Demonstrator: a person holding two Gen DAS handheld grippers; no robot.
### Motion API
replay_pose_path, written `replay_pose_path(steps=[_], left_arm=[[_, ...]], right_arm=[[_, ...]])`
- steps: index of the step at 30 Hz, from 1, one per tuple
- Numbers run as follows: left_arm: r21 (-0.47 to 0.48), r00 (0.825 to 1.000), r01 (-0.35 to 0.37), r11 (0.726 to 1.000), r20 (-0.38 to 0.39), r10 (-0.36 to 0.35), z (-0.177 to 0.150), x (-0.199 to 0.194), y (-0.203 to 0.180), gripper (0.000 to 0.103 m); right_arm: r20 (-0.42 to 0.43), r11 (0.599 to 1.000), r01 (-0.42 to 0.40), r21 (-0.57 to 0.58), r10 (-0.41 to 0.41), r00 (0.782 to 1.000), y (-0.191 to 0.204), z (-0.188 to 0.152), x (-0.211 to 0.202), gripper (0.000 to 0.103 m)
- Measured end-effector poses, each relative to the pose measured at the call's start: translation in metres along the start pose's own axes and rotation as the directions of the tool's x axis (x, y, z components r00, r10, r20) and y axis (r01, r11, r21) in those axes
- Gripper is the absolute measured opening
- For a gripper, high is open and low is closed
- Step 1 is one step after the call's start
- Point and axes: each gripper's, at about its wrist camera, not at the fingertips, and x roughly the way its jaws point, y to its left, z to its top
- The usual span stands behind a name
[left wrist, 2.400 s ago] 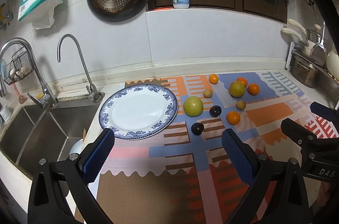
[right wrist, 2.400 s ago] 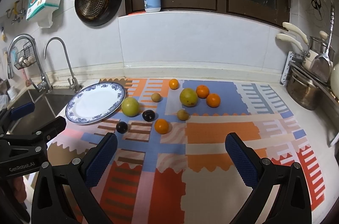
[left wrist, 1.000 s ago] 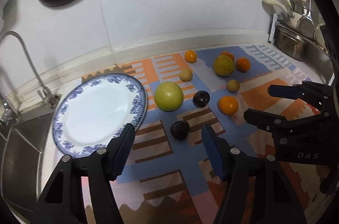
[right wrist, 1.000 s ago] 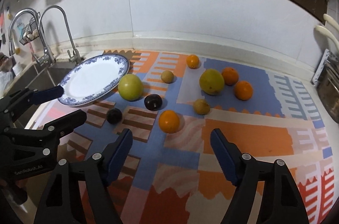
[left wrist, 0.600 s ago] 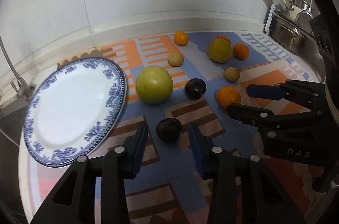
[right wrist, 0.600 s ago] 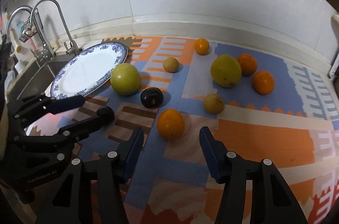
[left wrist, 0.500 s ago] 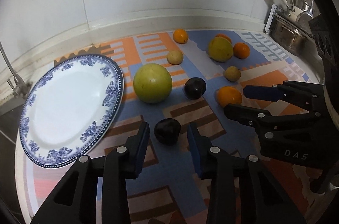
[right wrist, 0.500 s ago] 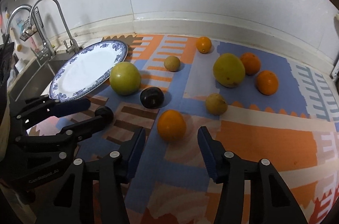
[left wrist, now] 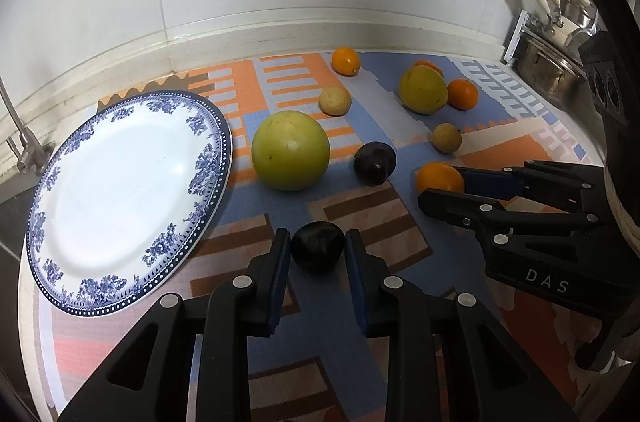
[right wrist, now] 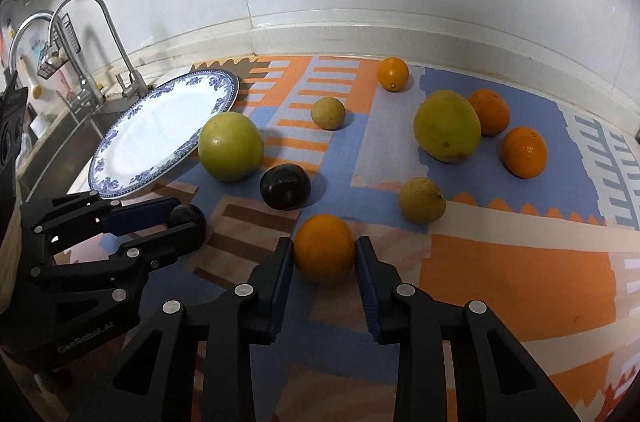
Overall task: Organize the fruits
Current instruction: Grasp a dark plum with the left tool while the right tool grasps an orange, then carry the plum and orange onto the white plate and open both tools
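Observation:
My left gripper (left wrist: 317, 247) has its jaws closed against the sides of a small dark plum (left wrist: 317, 251) that rests on the patterned mat. My right gripper (right wrist: 324, 254) has its jaws closed against an orange (right wrist: 324, 247), also on the mat. Each gripper shows in the other view: the right gripper (left wrist: 448, 188) by the orange (left wrist: 439, 177), the left gripper (right wrist: 176, 218) by the plum (right wrist: 186, 215). An empty blue-and-white plate (left wrist: 120, 190) lies to the left, also in the right wrist view (right wrist: 160, 134).
On the mat lie a large green fruit (left wrist: 290, 150), a second dark plum (left wrist: 374, 163), a yellow-green fruit (left wrist: 422, 89), two small tan fruits (left wrist: 334, 100) and several oranges (left wrist: 345, 60). A sink with taps (right wrist: 100, 22) is left; pots (left wrist: 552, 70) are right.
Both grippers moved forward and down to the mat and narrowed their jaws, the left around the dark plum, the right around the orange.

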Motion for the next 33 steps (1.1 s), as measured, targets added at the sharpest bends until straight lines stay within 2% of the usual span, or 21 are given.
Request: replay_pose_path(steps=[10,17,25,33], left_arm=[[-0.047,0.998,-0.013,0.999,0.059,0.016,0.002,-0.025,0.011,0.027],[-0.099,0.989,-0.085,0.991,0.110,0.096,-0.001,-0.052,0.033,0.027],[-0.162,0.969,-0.186,0.969,0.133,0.208,-0.004,-0.068,0.070,0.027],[-0.201,0.956,-0.241,0.949,0.119,0.268,-0.007,-0.064,0.102,0.027]], right_arm=[[0.035,0.999,-0.028,-0.017,0.029,0.999,0.010,0.006,-0.013,0.032],[0.082,0.992,-0.087,-0.096,0.095,0.992,0.041,0.021,-0.024,0.032],[0.126,0.968,-0.156,-0.196,0.182,0.975,0.083,0.045,-0.023,0.033],[0.099,0.942,-0.224,-0.250,0.255,0.962,0.114,0.061,0.000,0.032]])
